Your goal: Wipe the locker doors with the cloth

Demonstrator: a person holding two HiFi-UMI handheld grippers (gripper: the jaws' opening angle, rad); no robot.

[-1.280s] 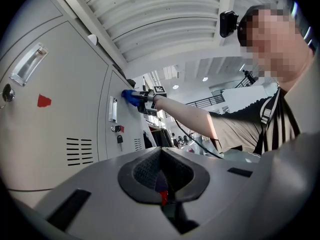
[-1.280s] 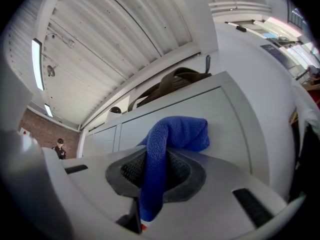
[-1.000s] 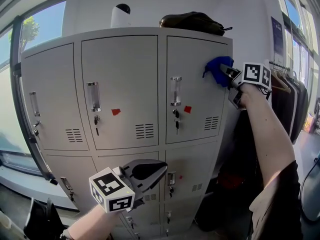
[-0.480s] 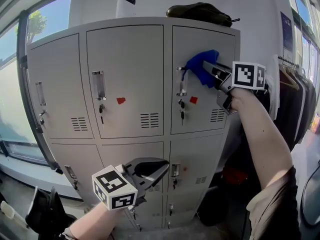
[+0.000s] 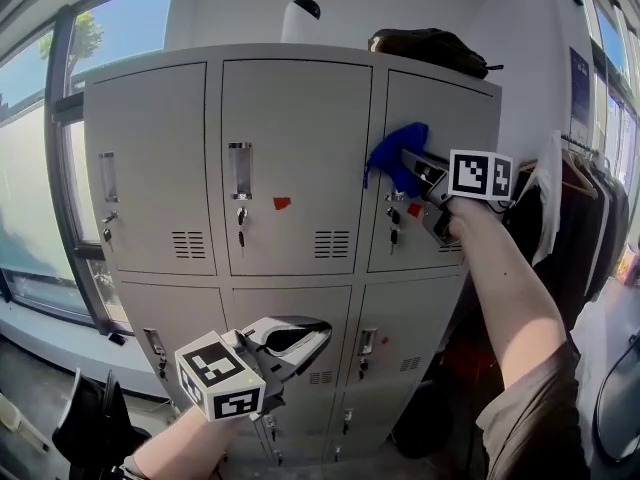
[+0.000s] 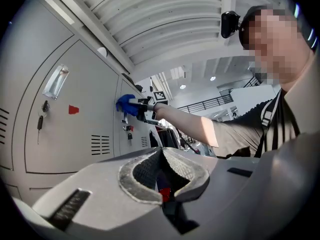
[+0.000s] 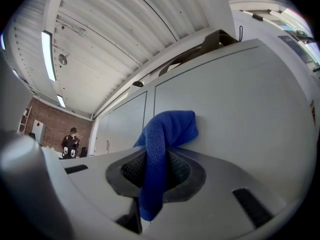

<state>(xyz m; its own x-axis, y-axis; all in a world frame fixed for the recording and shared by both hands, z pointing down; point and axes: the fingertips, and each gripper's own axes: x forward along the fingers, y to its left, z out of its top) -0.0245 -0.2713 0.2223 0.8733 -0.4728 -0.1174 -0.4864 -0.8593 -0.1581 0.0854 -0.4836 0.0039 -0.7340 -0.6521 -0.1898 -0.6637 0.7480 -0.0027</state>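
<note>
Blue cloth (image 5: 396, 154) is pinched in the right gripper's (image 5: 408, 160) jaws and pressed against the top right door (image 5: 445, 108), hiding most of that door's handle. Left gripper (image 5: 300, 340) hangs low before the second row, jaws pressed together on nothing. Lockers (image 5: 150, 118) run off the bottom edge: 3 top doors show whole, and 3 below are partly covered by that gripper and the right arm. 2 red marks (image 5: 282, 203) sit on the top row. On the lockers lie 1 black bag (image 5: 430, 50) and 1 white object (image 5: 298, 26), its base hidden.
</note>
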